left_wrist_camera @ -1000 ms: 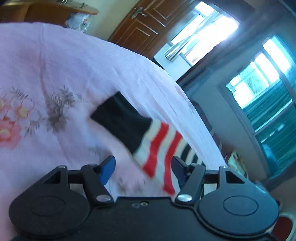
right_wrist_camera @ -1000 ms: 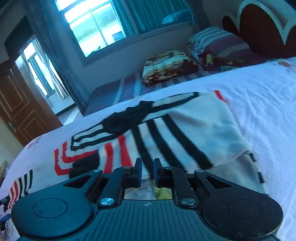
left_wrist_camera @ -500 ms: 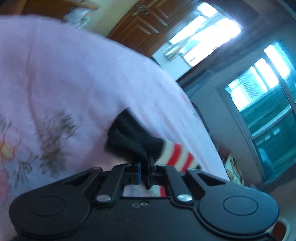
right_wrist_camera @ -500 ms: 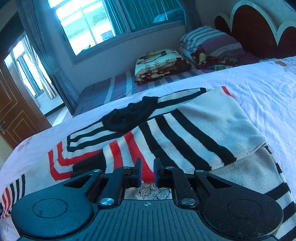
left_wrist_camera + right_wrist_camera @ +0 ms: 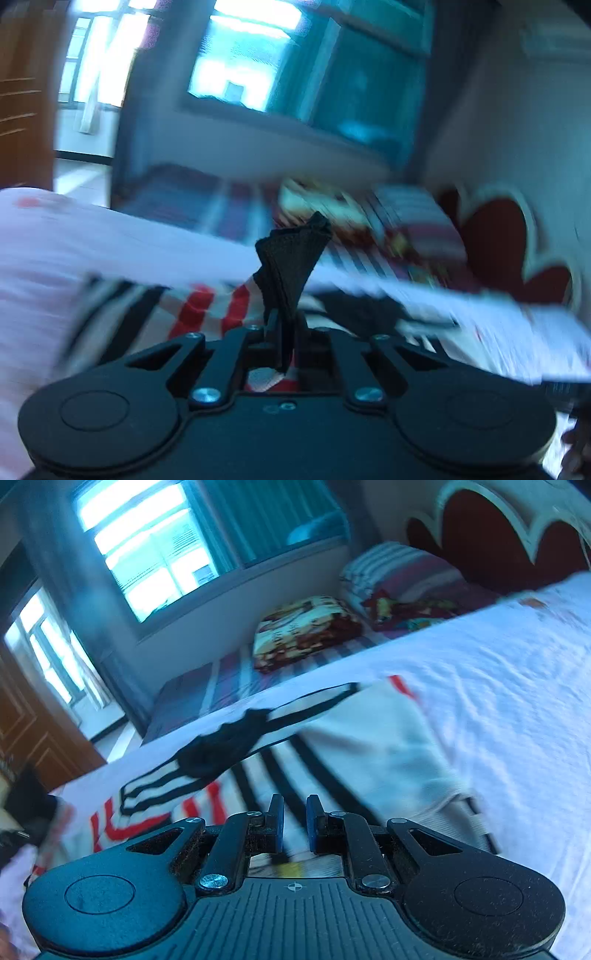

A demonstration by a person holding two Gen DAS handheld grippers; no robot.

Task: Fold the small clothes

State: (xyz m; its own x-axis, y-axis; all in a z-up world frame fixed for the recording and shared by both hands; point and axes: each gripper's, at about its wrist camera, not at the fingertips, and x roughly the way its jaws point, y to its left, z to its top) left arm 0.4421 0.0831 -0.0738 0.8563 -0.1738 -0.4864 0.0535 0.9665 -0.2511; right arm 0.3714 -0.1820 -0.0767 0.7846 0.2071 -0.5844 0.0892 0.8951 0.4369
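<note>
A small striped sweater (image 5: 332, 753), cream with black and red stripes and a black collar (image 5: 218, 749), lies partly folded on the bed. My left gripper (image 5: 286, 332) is shut on the sweater's black sleeve cuff (image 5: 291, 266), which stands up between the fingers above the striped sleeve (image 5: 207, 306). The left wrist view is blurred by motion. My right gripper (image 5: 294, 823) hovers just above the sweater's near edge, its jaws close together with a narrow gap and nothing between them.
The bed is covered by a white sheet (image 5: 498, 686). Beyond its far edge are a striped mattress (image 5: 221, 686), a patterned folded blanket (image 5: 306, 627), pillows (image 5: 402, 576) and a red headboard (image 5: 498, 528). A wooden door (image 5: 33, 731) stands at the left.
My left gripper, shut on the black cuff, has lifted it and swung round toward the sweater's body. My right gripper has shifted slightly over the sweater and stays shut.
</note>
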